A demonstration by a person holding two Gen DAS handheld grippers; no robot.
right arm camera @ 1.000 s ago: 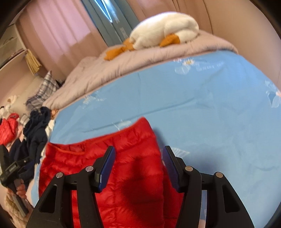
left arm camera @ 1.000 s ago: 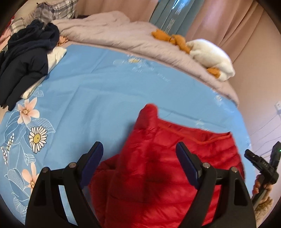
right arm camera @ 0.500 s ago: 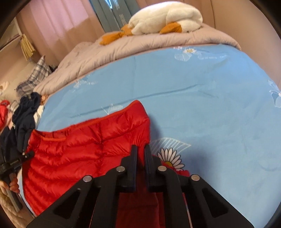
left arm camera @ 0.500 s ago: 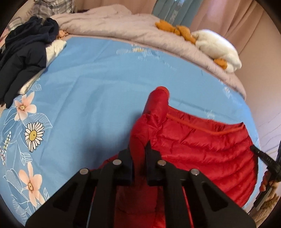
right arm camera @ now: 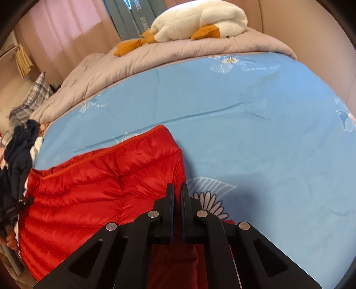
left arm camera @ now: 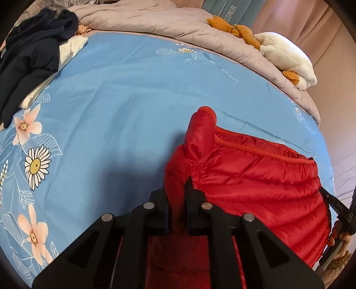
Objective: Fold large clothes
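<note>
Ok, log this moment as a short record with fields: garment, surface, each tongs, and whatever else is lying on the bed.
garment: red jacket, puffy, lying on the bed
surface: blue sheet with flower print
left tongs: shut on a fold of the jacket
right tongs: shut on the jacket's edge
far end: grey duvet with a white plush on top
side pile: dark clothes at the sheet's edge

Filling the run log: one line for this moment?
left tool: shut on red jacket | right tool: shut on red jacket | jacket on blue sheet
</note>
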